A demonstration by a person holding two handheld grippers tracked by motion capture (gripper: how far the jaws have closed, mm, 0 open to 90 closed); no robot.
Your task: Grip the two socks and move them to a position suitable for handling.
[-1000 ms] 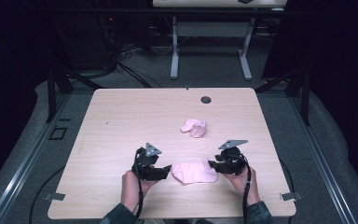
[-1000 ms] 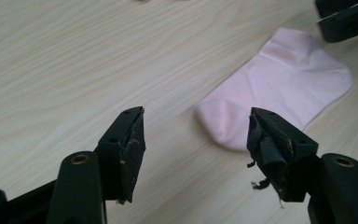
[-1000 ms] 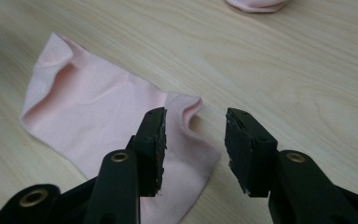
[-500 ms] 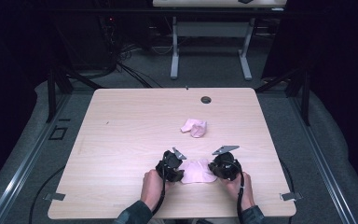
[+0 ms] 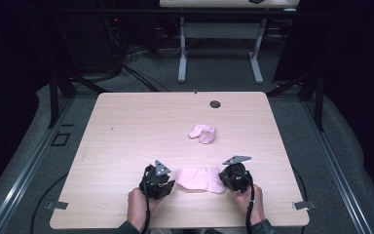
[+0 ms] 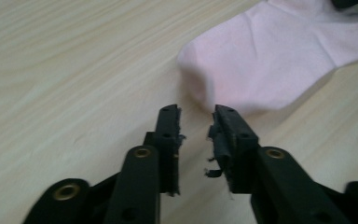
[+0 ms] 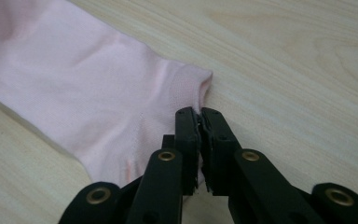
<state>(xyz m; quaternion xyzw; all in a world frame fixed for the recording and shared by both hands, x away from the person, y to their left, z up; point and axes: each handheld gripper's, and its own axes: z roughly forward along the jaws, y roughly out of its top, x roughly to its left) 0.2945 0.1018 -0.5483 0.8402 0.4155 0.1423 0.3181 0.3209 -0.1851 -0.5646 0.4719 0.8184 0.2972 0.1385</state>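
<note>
A pink sock (image 5: pixel 200 179) is lying flat at the lower centre of the wooden table (image 5: pixel 126 136). The right gripper (image 7: pixel 199 114) is pinching its cuff edge, jaws closed. The left gripper (image 6: pixel 196 114) is sitting narrowly parted, just short of the other end. A second crumpled sock (image 5: pixel 203 132) is resting mid-table.

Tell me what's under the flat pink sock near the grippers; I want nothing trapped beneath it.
The flat pink sock lies on the bare wooden table. Around its edges only wood shows. Whatever is directly beneath the fabric is covered. The right gripper pinches its edge.
</note>
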